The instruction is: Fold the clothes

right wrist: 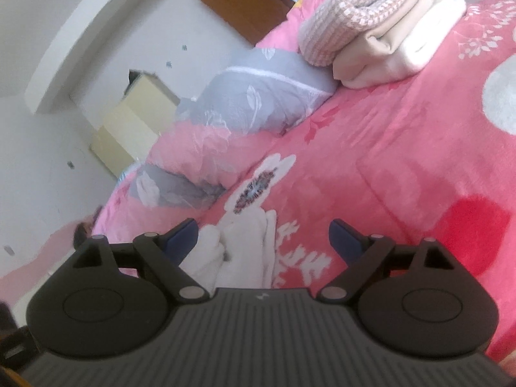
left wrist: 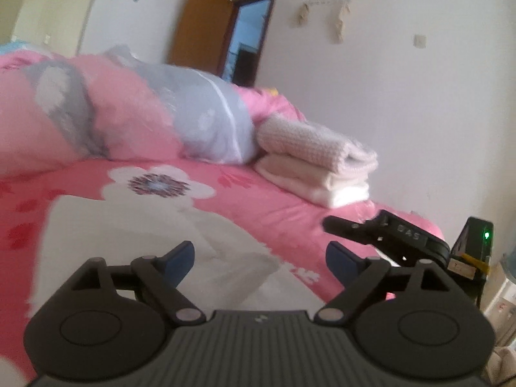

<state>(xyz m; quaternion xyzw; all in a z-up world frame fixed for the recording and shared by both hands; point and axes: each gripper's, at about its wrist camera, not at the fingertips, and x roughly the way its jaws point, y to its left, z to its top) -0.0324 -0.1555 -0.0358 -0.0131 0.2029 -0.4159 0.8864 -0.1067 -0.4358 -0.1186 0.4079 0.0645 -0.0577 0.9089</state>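
White walls (left wrist: 371,96), open wooden door (left wrist: 200,22), pink bed (left wrist: 258,200).

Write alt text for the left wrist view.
The open left gripper hovers over a white garment spread on a pink flowered bedspread. Beyond lie a stack of folded clothes and a bagged quilt; the right gripper shows at right.
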